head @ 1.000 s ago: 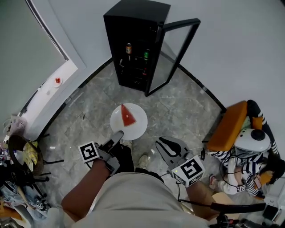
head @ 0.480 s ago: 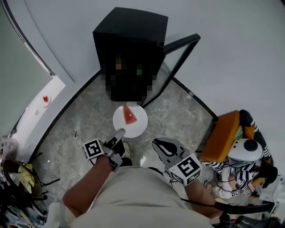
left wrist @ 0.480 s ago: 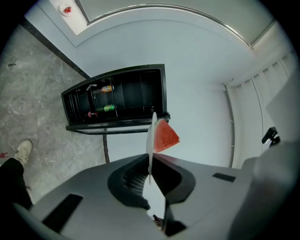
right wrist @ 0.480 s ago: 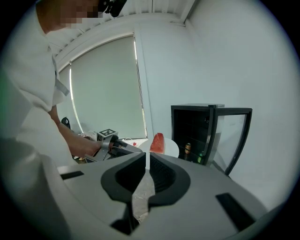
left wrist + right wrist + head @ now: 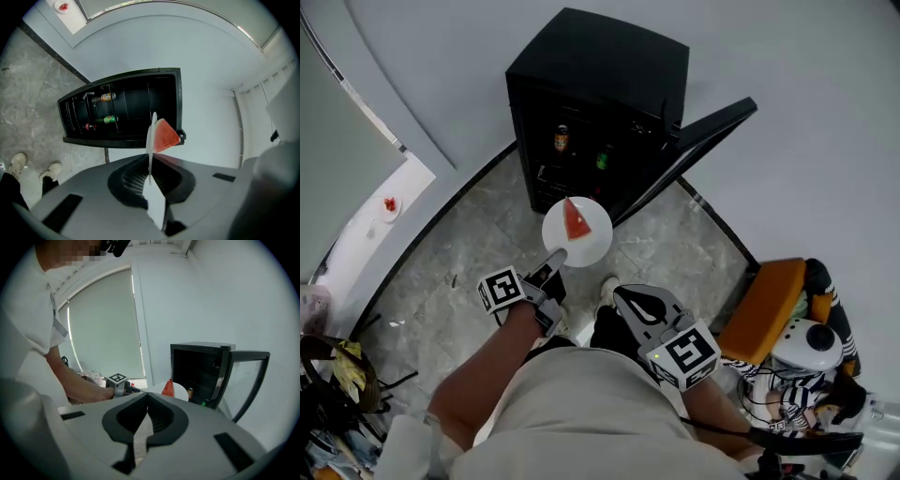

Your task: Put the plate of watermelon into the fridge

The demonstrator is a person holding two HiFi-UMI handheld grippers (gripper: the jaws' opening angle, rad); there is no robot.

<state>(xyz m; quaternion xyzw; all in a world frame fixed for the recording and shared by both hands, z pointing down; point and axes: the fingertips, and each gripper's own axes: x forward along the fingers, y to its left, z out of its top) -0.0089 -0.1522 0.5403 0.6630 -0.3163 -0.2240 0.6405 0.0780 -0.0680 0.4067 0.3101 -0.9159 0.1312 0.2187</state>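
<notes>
A white plate (image 5: pixel 581 242) carries a red watermelon wedge (image 5: pixel 575 220) and hangs just in front of the open black fridge (image 5: pixel 600 84). My left gripper (image 5: pixel 555 260) is shut on the plate's near rim. In the left gripper view the plate (image 5: pixel 151 140) shows edge-on between the jaws, with the wedge (image 5: pixel 165 135) on its right side and the fridge (image 5: pixel 126 110) beyond. My right gripper (image 5: pixel 621 295) hangs to the right of the plate, shut and with nothing in it. In its own view the right gripper (image 5: pixel 146 393) has its jaws meeting, with the wedge (image 5: pixel 168 387) past them.
The fridge door (image 5: pixel 703 141) stands open to the right. Bottles (image 5: pixel 562 139) stand on the fridge shelves. An orange chair (image 5: pixel 769 300) and a plush toy (image 5: pixel 814 342) are at the right. A windowsill with a small dish (image 5: pixel 389 204) is at the left, clutter (image 5: pixel 337 375) below it.
Both grippers and the plate have moved towards the fridge. The plate, held over the open floor a second ago, now hangs right at the fridge's open front.
</notes>
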